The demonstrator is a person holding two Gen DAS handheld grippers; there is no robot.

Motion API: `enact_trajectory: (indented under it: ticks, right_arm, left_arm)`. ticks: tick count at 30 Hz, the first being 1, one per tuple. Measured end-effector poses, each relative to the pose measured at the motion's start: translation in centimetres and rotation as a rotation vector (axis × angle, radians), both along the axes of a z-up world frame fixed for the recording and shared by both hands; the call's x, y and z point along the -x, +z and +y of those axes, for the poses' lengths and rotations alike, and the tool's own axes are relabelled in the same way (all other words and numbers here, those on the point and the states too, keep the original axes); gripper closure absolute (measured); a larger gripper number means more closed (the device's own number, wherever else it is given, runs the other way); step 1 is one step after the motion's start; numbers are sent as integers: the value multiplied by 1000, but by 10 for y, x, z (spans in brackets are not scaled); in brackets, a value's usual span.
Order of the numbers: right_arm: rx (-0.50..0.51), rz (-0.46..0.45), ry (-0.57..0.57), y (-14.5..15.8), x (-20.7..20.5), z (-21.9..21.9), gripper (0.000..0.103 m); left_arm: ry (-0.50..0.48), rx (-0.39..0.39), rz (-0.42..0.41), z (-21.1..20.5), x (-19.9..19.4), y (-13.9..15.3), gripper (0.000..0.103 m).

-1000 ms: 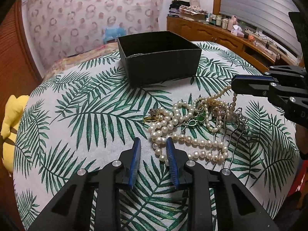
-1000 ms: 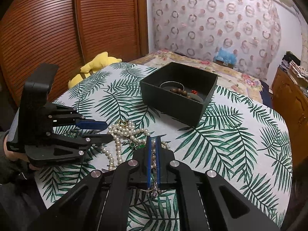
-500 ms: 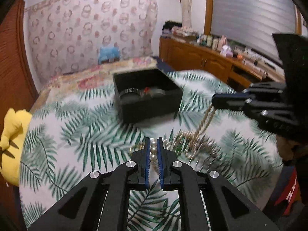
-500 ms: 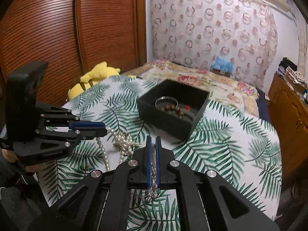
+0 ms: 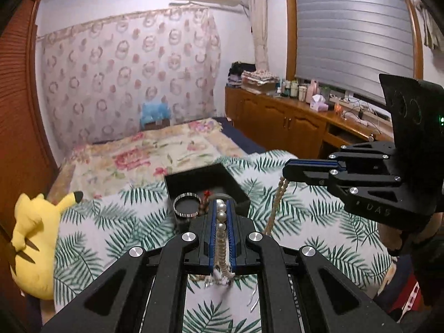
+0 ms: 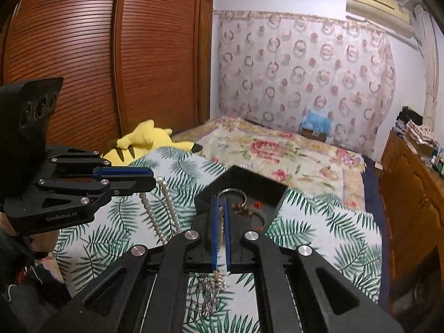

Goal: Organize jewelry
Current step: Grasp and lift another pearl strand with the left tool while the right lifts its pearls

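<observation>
My left gripper is shut on a white pearl necklace, lifted above the leaf-print table. The same gripper shows at the left of the right wrist view with pearl strands hanging from it. My right gripper is shut on a smaller beaded strand; in the left wrist view it holds a tan strand hanging down. A tangle of jewelry dangles below both. The black box lies ahead, holding a silver bangle and brown beads.
A yellow plush toy lies at the table's left edge. A bed with a floral cover is behind the table. A wooden sideboard with bottles runs along the right wall. A wooden wardrobe stands at the left.
Both grippers have risen well above the table, carrying the pearl and beaded strands up. The left gripper closed on the pearls a second ago. The box now looks lower and farther.
</observation>
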State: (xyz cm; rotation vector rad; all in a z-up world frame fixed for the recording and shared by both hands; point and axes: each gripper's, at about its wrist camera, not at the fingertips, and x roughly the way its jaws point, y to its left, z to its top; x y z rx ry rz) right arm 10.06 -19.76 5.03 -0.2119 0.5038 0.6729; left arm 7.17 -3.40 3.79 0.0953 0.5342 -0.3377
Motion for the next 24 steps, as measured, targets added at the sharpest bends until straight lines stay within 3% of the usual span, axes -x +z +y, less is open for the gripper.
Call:
enact_trajectory:
  ticks: [14,24]
  right_arm:
    - [-25,-89,-42,46,-11,-13,98]
    - [-59,-101,-67,62,-30,-26,98]
  left_arm:
    - [14,-8,-96,0,-20,60,97]
    - [40,-26,-117,-2,-48,84,97]
